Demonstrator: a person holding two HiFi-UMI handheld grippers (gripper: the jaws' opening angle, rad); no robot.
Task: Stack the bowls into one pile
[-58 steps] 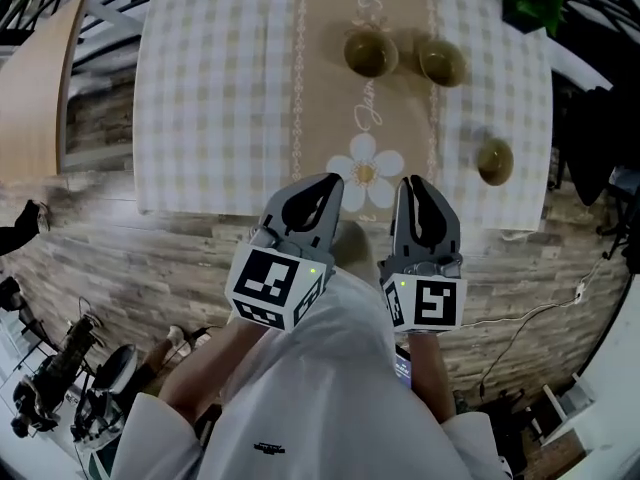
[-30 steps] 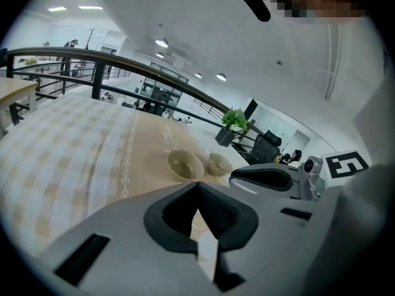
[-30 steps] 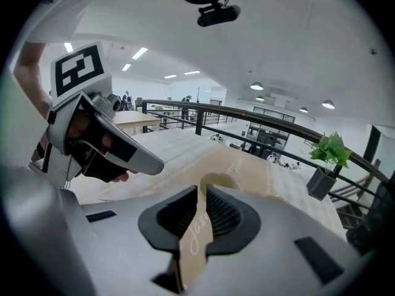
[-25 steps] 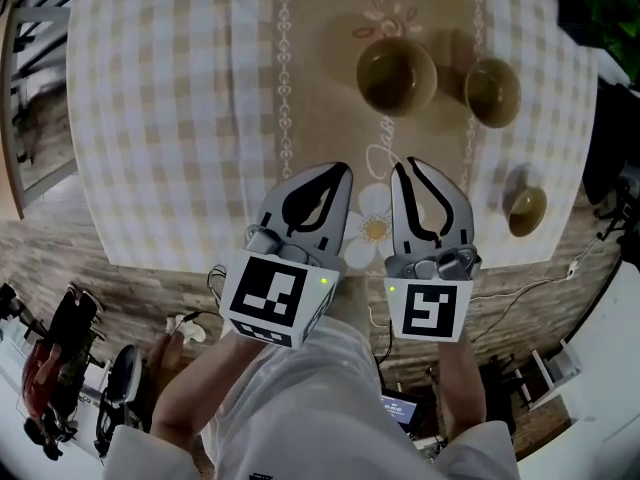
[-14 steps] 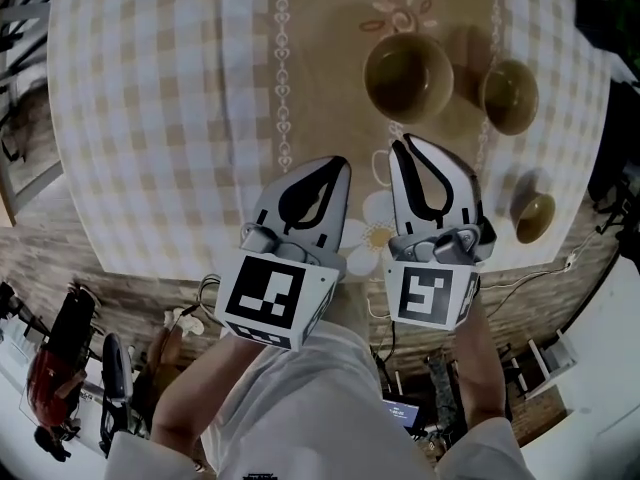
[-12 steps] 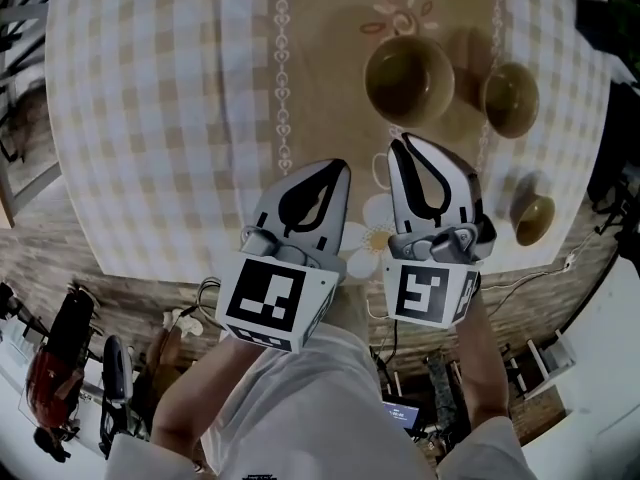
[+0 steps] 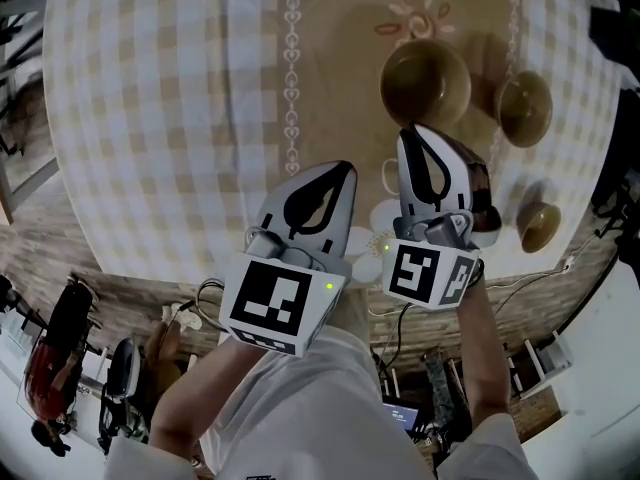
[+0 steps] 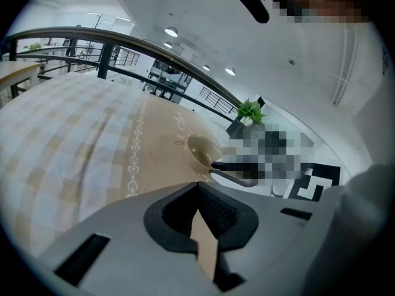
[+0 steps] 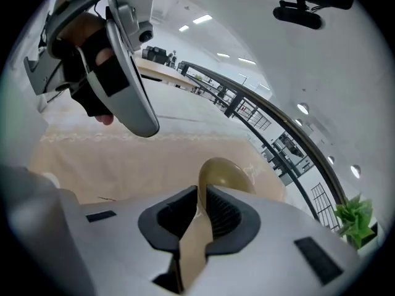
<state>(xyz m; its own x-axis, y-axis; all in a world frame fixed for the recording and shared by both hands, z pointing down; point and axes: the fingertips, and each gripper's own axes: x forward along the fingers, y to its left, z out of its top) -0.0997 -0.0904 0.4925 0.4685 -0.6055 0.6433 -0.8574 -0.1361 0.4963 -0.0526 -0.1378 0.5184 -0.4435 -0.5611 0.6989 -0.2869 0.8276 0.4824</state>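
Note:
Three olive-brown bowls stand on the beige runner: a large bowl [image 7: 425, 78], a medium bowl [image 7: 525, 108] to its right, and a small bowl [image 7: 540, 226] near the table's right front edge. My right gripper [image 7: 408, 133] is shut and empty, its tips just short of the large bowl's near rim; that bowl [image 9: 223, 172] shows right beyond the jaws [image 9: 202, 190]. My left gripper [image 7: 347, 168] is shut and empty, lower left of the large bowl [image 8: 200, 152], which lies farther ahead of its jaws [image 8: 198, 187].
A checked tablecloth [image 7: 170, 118] covers the table; its front edge [image 7: 200, 268] runs under my grippers. A white flower print [image 7: 385, 218] lies between them. A green plant [image 8: 250, 111] stands at the far right corner. Wooden floor and gear [image 7: 60, 358] lie below left.
The view has closed in on the table. My right gripper has moved forward to the large bowl's near rim. The left gripper has stayed about where it was, shut.

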